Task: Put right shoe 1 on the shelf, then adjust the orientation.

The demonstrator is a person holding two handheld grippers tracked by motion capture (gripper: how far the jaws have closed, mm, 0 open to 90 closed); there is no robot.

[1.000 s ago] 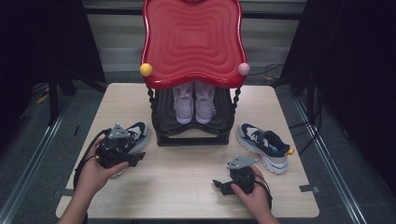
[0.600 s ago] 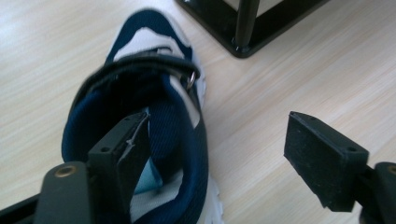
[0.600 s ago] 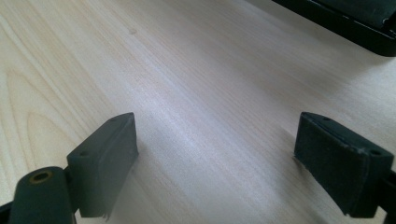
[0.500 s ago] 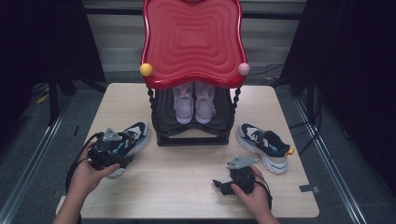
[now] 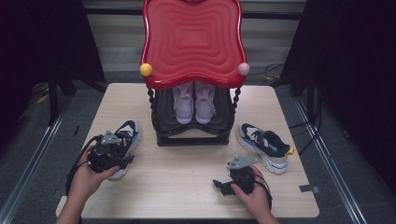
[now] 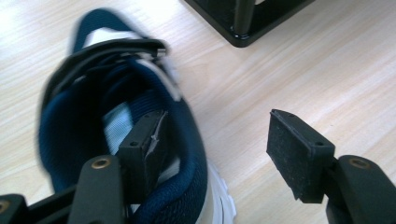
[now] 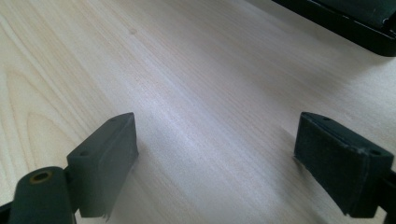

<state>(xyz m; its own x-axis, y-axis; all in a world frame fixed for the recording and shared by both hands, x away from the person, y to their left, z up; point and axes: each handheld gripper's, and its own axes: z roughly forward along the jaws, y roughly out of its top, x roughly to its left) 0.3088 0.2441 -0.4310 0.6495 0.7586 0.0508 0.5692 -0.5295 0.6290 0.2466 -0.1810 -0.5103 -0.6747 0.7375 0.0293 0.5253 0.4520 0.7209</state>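
- Lying at the table's (image 5: 187,172) left, toe toward the rack (image 5: 191,135): a navy sneaker (image 5: 125,137), heel toward the person.
- Straddling its collar wall: the left gripper (image 6: 219,154), one jaw dipping inside the shoe's opening, the other hanging outside over bare wood.
- Having just been closing, yet standing half apart, the outer pad (image 6: 299,154) not touching the shoe.
- Resting low at the table's front right: the right gripper (image 5: 233,179), jaws spread wide over bare wood, holding nothing.
- Lying beyond it near the right edge: a matching sneaker (image 5: 264,145).
- Sitting inside the rack under its red top (image 5: 194,42): a pink pair (image 5: 194,100).
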